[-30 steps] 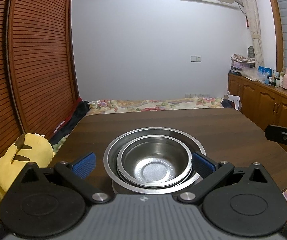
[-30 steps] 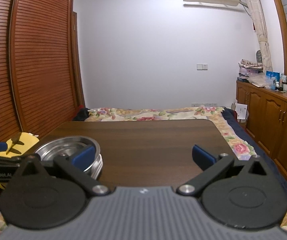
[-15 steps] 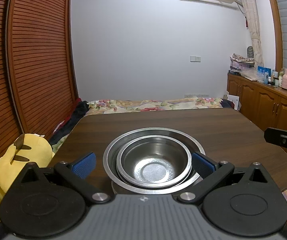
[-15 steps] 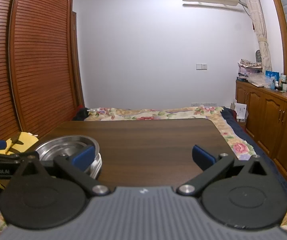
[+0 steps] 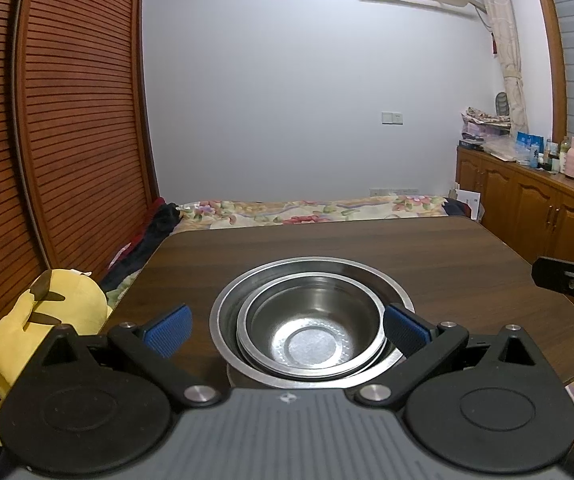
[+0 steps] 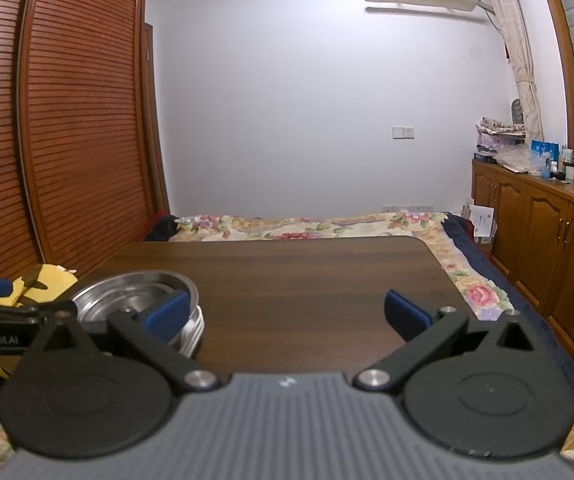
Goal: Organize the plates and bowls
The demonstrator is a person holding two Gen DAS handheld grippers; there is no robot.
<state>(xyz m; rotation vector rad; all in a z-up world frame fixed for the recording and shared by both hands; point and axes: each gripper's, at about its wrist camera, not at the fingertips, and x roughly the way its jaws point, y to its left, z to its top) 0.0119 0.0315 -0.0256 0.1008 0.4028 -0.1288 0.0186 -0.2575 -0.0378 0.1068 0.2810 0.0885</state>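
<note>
A stack of steel bowls and plates (image 5: 311, 320) sits on the dark wooden table (image 5: 367, 248), a smaller bowl nested in a wider one. My left gripper (image 5: 287, 328) is open, its blue pads either side of the stack's near rim, holding nothing. The stack also shows in the right wrist view (image 6: 127, 296) at the left, partly behind the right gripper's left finger. My right gripper (image 6: 287, 312) is open and empty above bare table to the right of the stack. Its black frame shows at the right edge of the left wrist view (image 5: 571, 280).
A yellow plush toy (image 5: 47, 320) lies off the table's left side by the slatted wooden doors (image 5: 67, 120). A floral bedspread (image 6: 307, 228) lies beyond the table's far edge. Wooden cabinets (image 6: 547, 240) with bottles stand at the right.
Both views have shifted very slightly; the stack and both open grippers keep their places.
</note>
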